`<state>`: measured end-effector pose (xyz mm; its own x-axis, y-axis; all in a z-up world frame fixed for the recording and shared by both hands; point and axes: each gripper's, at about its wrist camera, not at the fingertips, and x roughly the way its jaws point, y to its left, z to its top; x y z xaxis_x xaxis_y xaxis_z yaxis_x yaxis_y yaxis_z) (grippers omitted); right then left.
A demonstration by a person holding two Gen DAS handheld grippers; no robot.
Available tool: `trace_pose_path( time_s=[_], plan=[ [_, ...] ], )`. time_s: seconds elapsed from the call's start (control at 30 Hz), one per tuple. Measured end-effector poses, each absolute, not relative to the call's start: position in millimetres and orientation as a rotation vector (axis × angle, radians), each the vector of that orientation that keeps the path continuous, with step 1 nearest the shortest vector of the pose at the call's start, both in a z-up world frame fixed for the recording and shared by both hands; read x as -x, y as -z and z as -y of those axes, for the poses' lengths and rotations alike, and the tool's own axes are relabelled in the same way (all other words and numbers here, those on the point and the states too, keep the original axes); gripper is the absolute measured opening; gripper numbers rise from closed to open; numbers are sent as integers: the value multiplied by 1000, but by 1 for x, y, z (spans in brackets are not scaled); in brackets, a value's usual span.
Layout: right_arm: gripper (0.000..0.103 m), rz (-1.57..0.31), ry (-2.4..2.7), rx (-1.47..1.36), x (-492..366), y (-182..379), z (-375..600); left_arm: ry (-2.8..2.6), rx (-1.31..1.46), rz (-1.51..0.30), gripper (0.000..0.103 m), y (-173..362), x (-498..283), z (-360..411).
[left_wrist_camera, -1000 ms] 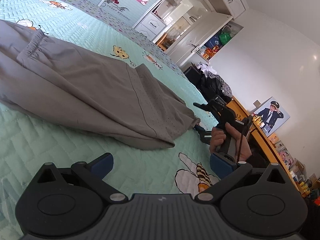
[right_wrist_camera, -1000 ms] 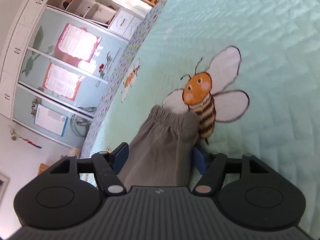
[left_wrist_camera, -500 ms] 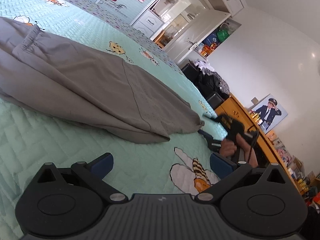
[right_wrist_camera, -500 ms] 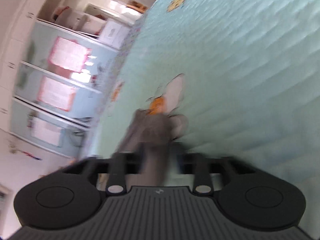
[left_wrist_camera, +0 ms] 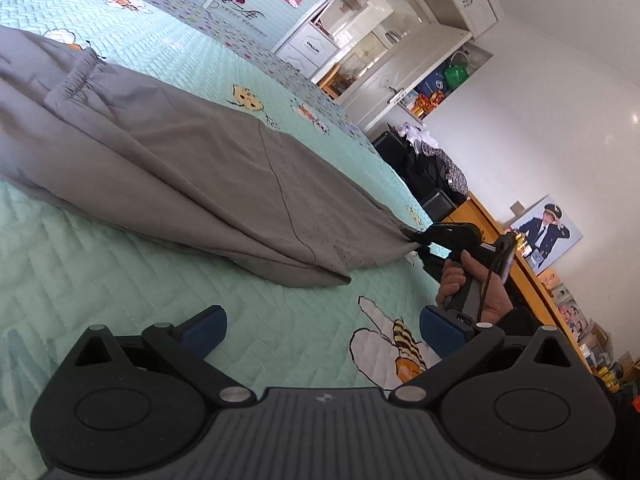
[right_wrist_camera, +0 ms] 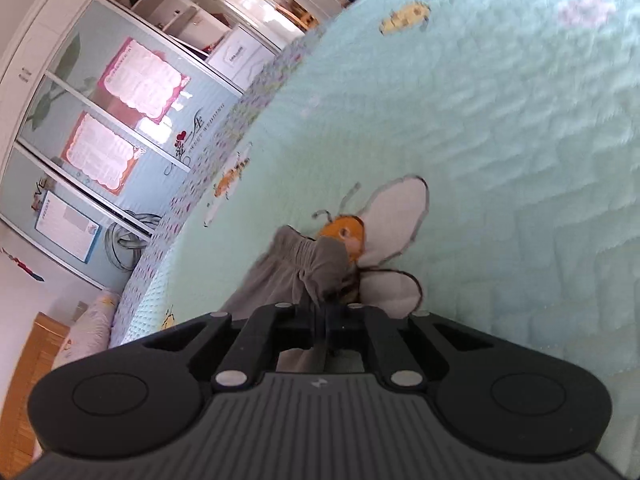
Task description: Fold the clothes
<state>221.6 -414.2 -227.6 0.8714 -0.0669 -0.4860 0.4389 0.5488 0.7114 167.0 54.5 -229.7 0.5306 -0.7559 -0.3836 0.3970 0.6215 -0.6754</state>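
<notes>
Grey trousers point(left_wrist_camera: 168, 168): lying lengthwise on the bed point(left_wrist_camera: 120, 300). Right tool point(right_wrist_camera: 326, 312): clamped on the trousers' hem end. Left tool point(left_wrist_camera: 320, 330): fingers apart, empty, above the quilt near a bee print point(left_wrist_camera: 400, 348).

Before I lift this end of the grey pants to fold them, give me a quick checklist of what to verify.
1. Right gripper shut on the grey pants: ok, fabric bunches between its closed fingers.
2. Grip covers every layer of that end: cannot tell, the gripper body hides the pinch.
3. Left gripper has cloth: not ok, it is open over bare bedspread.
4. Pants lie flat: not ok, a lower layer sticks out along the near edge.
5. Elastic band end unobstructed: ok, nothing lies on it.
</notes>
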Motion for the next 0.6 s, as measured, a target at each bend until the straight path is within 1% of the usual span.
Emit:
trace_pose_path(
  time_s=[0.07,0.17,0.27,0.33,0.4,0.47,0.6],
  plan=[
    [5,-419,311,-885,-223,211,401,726,573,-703,102,227,-165,-60],
    [5,-409,284,-680,-239,171,362,715,595,-667,102,220,-158,-73],
    [5,-398,202,-327,-255,125,278,684,635,-615,102,211,-148,-96],
    [5,-388,108,-79,-262,111,200,655,666,-579,102,207,-140,-117],
    [5,-409,-11,67,-269,119,116,614,694,-549,102,206,-130,-139],
    [5,-441,-112,182,-275,142,40,563,723,-531,102,209,-119,-161],
    [5,-519,-209,283,-281,198,-65,461,802,-525,102,224,-94,-204]
  ],
)
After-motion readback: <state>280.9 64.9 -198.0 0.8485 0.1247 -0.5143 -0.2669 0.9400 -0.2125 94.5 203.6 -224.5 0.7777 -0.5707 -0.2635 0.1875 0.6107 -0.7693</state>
